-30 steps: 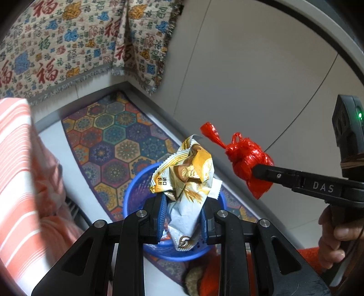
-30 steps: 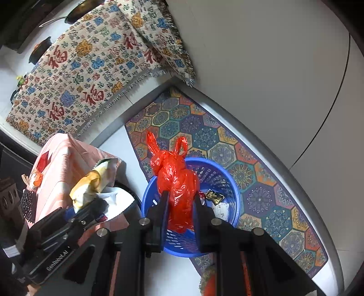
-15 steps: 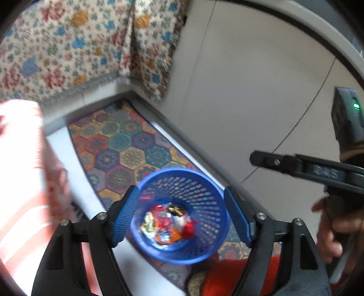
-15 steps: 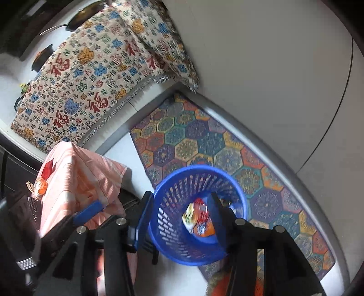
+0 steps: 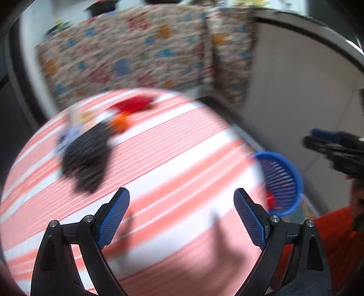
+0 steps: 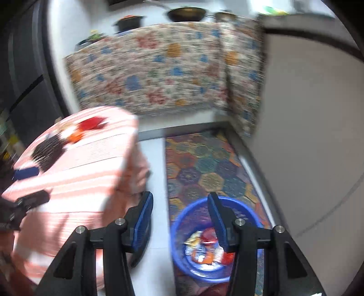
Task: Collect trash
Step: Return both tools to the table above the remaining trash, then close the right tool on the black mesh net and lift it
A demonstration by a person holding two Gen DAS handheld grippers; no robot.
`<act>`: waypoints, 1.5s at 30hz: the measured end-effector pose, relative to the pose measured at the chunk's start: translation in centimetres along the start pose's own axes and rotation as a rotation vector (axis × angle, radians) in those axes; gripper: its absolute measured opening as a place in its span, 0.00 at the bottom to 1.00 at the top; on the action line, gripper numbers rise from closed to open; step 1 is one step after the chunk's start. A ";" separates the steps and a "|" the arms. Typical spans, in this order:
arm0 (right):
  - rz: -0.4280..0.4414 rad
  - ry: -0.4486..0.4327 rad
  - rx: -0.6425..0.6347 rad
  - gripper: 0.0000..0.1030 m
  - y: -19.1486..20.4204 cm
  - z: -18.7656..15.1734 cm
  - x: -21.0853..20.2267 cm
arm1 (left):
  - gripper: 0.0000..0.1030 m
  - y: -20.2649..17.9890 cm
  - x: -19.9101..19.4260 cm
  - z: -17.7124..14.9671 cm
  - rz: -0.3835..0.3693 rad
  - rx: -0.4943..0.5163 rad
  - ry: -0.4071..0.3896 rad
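Note:
My left gripper hangs over the pink-and-white striped table, its jaws opening wide with nothing between them. Blurred trash lies at the table's far left: a black piece, an orange piece and a red piece. The blue basket stands on the floor past the table's right edge. My right gripper is open and empty above the floor, between the table and the blue basket, which holds several wrappers. The left gripper shows at the left edge.
A hexagon-patterned rug runs under the basket along a pale wall. A patterned cloth drapes a counter behind, with dark pots on top. The right gripper and a hand show at the right of the left wrist view.
Both grippers let go: the snack bag and the red bag dropped into the blue basket. Both then swung left, the left one over the striped table with its jaws spread wide.

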State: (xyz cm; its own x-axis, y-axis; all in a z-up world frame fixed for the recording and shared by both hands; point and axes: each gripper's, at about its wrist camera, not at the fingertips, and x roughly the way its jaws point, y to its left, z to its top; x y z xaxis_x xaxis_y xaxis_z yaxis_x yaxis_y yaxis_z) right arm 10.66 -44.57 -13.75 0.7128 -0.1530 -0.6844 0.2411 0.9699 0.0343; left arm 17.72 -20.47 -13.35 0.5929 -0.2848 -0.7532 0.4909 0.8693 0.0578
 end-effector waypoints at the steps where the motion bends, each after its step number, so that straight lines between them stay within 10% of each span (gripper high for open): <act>1: 0.023 0.002 -0.035 0.49 1.9 0.1 0.1 | 0.91 1.7 0.1 -0.7 0.023 -0.025 0.008; 11: 0.209 0.126 -0.215 0.49 17.0 -0.4 4.5 | 0.94 12.5 2.8 -3.9 0.144 -0.152 0.069; 33: 0.263 0.191 -0.181 0.66 29.8 6.4 10.3 | 1.00 20.2 4.7 -3.3 0.146 -0.254 0.096; 36: 0.233 0.210 -0.193 0.14 28.9 5.4 10.9 | 1.00 20.2 4.6 -3.3 0.146 -0.254 0.096; 45: 0.124 0.171 -0.195 0.13 22.3 2.8 7.6 | 0.99 20.2 4.5 -3.2 0.166 -0.282 0.096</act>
State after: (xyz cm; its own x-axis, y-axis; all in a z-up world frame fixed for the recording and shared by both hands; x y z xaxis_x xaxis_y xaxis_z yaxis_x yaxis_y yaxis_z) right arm 23.29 -24.60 -16.16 0.6039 -0.0131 -0.7970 0.0163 0.9999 -0.0040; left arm 28.22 -2.87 -17.66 0.5807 -0.1026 -0.8077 0.1891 0.9819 0.0112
